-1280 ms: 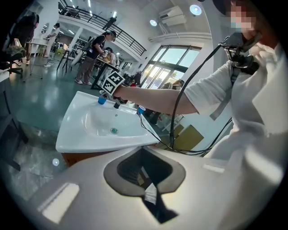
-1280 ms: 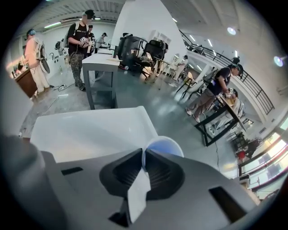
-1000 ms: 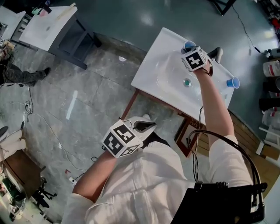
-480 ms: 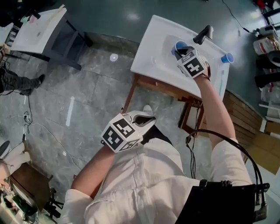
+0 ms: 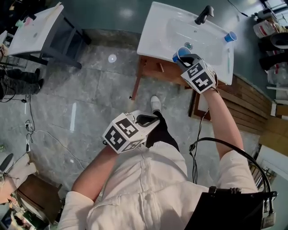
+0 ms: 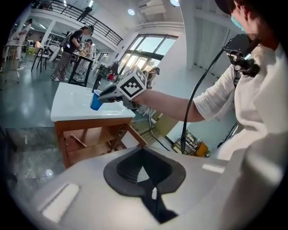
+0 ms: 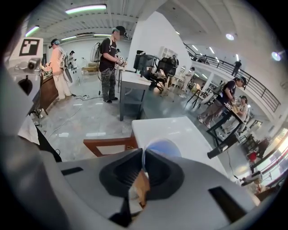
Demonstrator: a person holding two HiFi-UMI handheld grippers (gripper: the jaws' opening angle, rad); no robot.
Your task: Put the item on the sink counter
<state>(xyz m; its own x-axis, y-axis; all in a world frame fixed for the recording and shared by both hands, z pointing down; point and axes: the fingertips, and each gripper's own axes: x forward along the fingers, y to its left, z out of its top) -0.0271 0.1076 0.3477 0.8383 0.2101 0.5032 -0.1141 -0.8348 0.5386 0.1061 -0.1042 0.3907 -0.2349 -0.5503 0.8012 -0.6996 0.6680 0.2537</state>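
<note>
My right gripper (image 5: 184,58) is shut on the rim of a blue cup (image 5: 181,53) and holds it over the near edge of the white sink counter (image 5: 153,31). In the right gripper view the cup (image 7: 164,147) is pinched by its wall between the jaws of that gripper (image 7: 143,158), with the counter (image 7: 173,130) beyond. My left gripper (image 5: 152,120) hangs low by my body, shut and holding nothing. The left gripper view shows its own shut jaws (image 6: 145,167), and farther off the cup (image 6: 96,101) in the right gripper (image 6: 107,93) by the counter (image 6: 72,105).
A dark faucet (image 5: 204,14) stands at the back of the basin, and a second blue cup (image 5: 230,36) sits at the counter's far right corner. A wooden frame (image 5: 153,67) carries the counter. A white table (image 5: 33,29) is at the upper left. People stand in the background.
The right gripper has drawn the blue cup back from over the basin to the counter's near edge. The view has backed away from the sink, and the left gripper has shifted with the body.
</note>
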